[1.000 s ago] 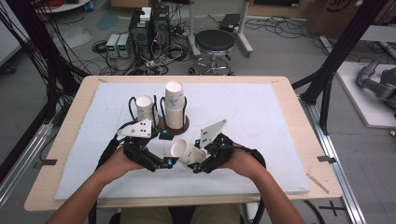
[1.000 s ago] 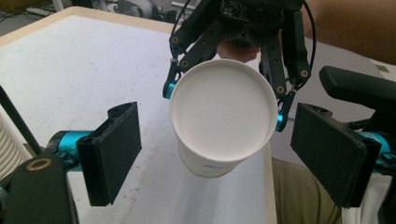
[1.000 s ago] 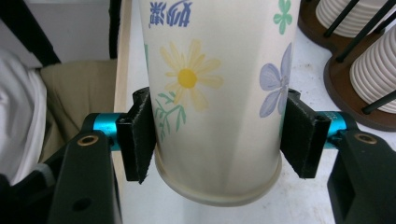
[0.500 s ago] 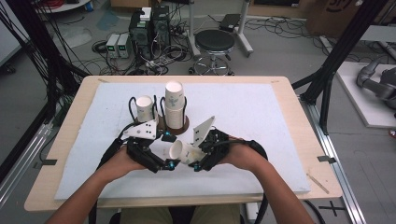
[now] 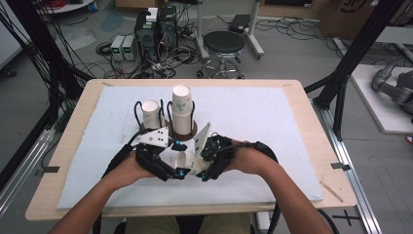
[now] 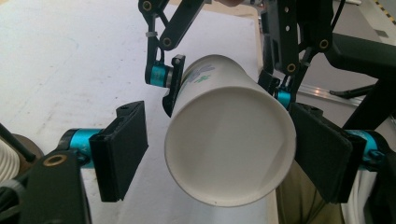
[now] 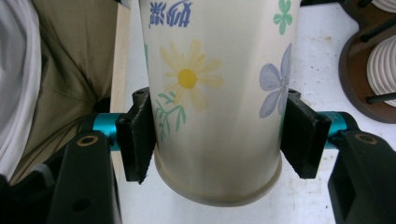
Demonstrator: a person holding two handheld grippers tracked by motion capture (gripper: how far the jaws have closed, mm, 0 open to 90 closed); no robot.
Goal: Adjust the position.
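A white paper cup printed with flowers lies on its side in the air between my two grippers, low over the near part of the mat. My right gripper is shut on the cup near its base, one pad on each side. My left gripper faces the cup's open mouth. Its jaws have just been closing around the rim, and a gap still shows beside the left pad. In the left gripper view the right gripper clamps the cup farther off.
Behind the grippers a tall stack of cups stands in a round brown holder, with a single cup to its left. A white mat covers the wooden table. A stool and cables sit beyond the table.
The right hand has brought the cup leftward, up to the left gripper. The left jaws have narrowed around the cup's mouth.
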